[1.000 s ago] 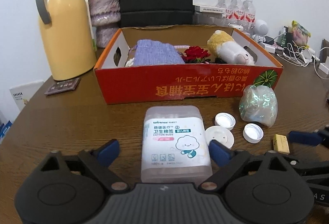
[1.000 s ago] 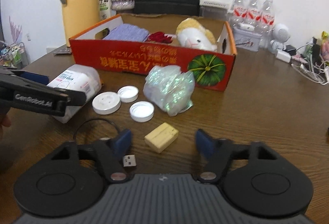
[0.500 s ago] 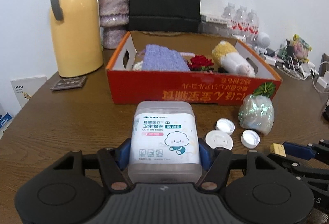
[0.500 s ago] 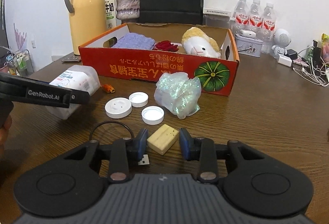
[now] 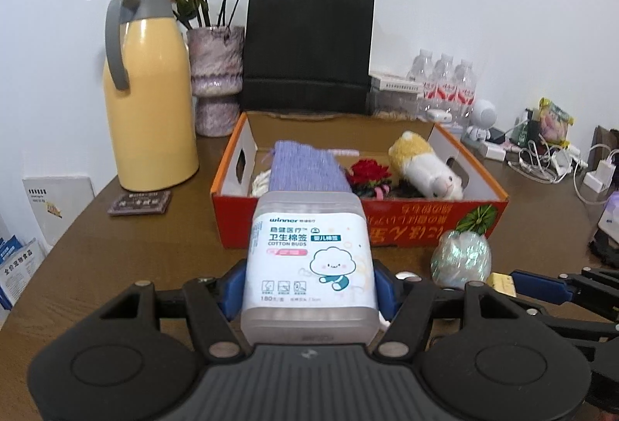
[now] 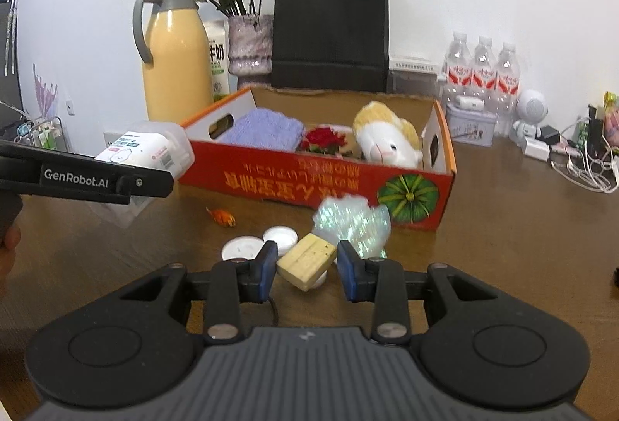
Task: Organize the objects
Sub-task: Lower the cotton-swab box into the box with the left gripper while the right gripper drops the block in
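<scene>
We hold the clear plastic box of cotton buds [image 5: 309, 266] tight in our left gripper [image 5: 309, 291]. Our right gripper [image 6: 305, 264] squeezes the small yellow wooden block [image 6: 306, 260]. Ahead of both sits the red cardboard box [image 6: 309, 185].

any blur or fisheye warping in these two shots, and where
Left wrist view: the black paper bag and wall edges bow, corners vignette dark; the cotton bud box label reads sharp. Right wrist view: same bowing; the iridescent plastic wad and the orange box print are smeared, while the yellow block stays fairly crisp.
</scene>
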The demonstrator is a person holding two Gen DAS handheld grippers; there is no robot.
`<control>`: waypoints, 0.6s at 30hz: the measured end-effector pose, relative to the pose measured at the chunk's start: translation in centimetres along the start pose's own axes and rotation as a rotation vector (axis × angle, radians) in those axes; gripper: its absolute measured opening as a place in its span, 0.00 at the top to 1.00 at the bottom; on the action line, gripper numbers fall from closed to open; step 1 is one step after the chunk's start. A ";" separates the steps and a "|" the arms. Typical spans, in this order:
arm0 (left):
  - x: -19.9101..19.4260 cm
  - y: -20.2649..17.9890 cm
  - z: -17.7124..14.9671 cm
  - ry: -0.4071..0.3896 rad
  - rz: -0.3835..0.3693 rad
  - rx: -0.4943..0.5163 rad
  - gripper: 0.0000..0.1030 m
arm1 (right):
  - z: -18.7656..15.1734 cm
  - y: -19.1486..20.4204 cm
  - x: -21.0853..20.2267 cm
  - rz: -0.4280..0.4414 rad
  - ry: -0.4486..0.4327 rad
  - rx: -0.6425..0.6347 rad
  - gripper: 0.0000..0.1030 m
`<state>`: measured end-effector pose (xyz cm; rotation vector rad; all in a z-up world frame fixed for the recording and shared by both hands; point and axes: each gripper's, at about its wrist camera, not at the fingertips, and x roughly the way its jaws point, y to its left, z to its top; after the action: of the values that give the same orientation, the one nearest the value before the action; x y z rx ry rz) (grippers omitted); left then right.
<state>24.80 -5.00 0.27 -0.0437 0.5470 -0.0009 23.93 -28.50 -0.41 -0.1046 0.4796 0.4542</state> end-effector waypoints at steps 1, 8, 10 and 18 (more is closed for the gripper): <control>-0.1 0.0 0.2 -0.005 -0.003 0.000 0.39 | 0.2 0.1 0.0 0.001 -0.004 -0.001 0.67; 0.1 0.2 2.1 -0.044 -0.001 -0.003 0.39 | 2.2 0.5 0.8 0.004 -0.050 -0.009 0.67; 0.5 0.3 2.6 -0.054 -0.002 -0.003 0.39 | 2.7 0.4 1.2 0.002 -0.062 -0.005 0.67; 3.3 0.5 4.8 -0.087 0.002 -0.006 0.39 | 4.4 0.4 3.8 0.010 -0.087 -0.006 0.67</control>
<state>30.09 -4.35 2.69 -0.0492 0.4602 0.0047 28.64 -25.73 1.68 -0.0877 0.3939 0.4677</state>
